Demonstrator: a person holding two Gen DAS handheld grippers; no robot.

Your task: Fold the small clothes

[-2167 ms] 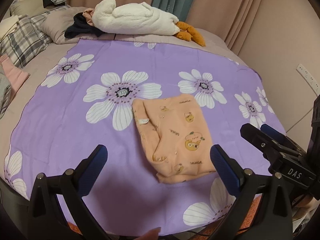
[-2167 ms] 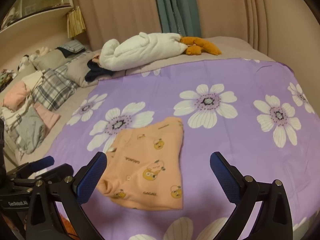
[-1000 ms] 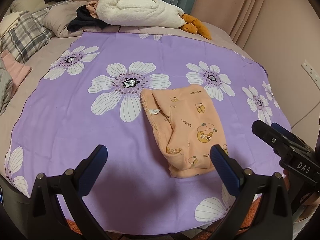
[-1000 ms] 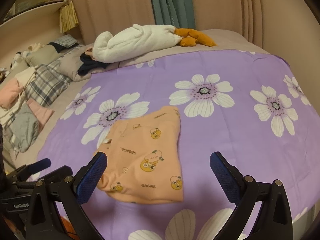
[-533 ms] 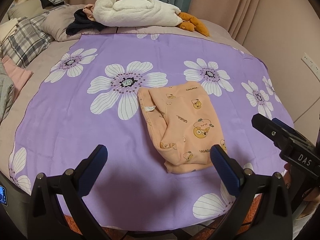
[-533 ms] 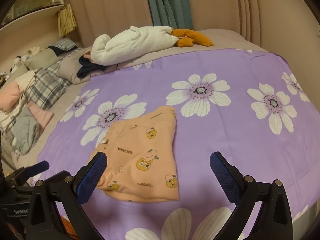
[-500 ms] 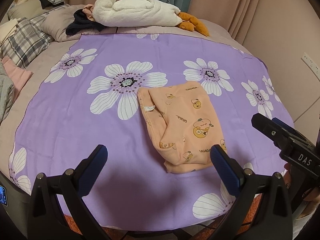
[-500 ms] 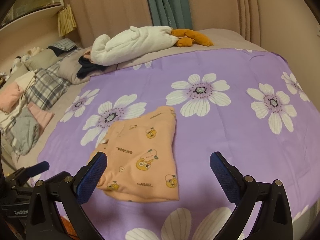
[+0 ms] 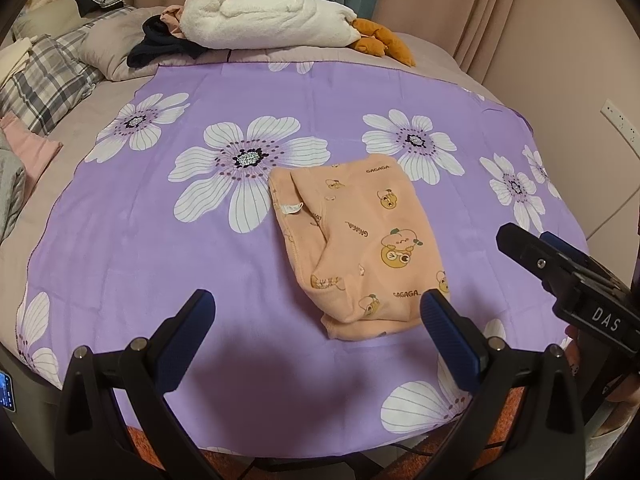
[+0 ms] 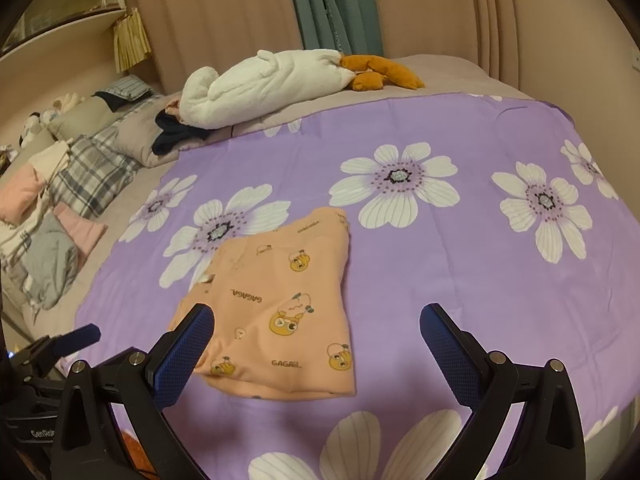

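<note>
A small peach garment (image 9: 360, 248) with cartoon prints lies folded into a compact rectangle on the purple flowered sheet (image 9: 160, 240). It also shows in the right wrist view (image 10: 280, 308). My left gripper (image 9: 316, 332) is open and empty, held above the sheet just in front of the garment's near edge. My right gripper (image 10: 316, 340) is open and empty, hovering over the garment's near right corner. The right gripper's body shows at the right of the left wrist view (image 9: 568, 276).
A white plush toy (image 9: 272, 20) with orange feet lies at the far edge of the bed. Plaid pillows (image 9: 44, 80) and a pile of folded clothes (image 10: 36, 248) sit at the left. A wall (image 9: 580, 40) stands close on the right.
Both grippers have drifted slightly over the folded garment; both stay open and empty. The garment lies unchanged.
</note>
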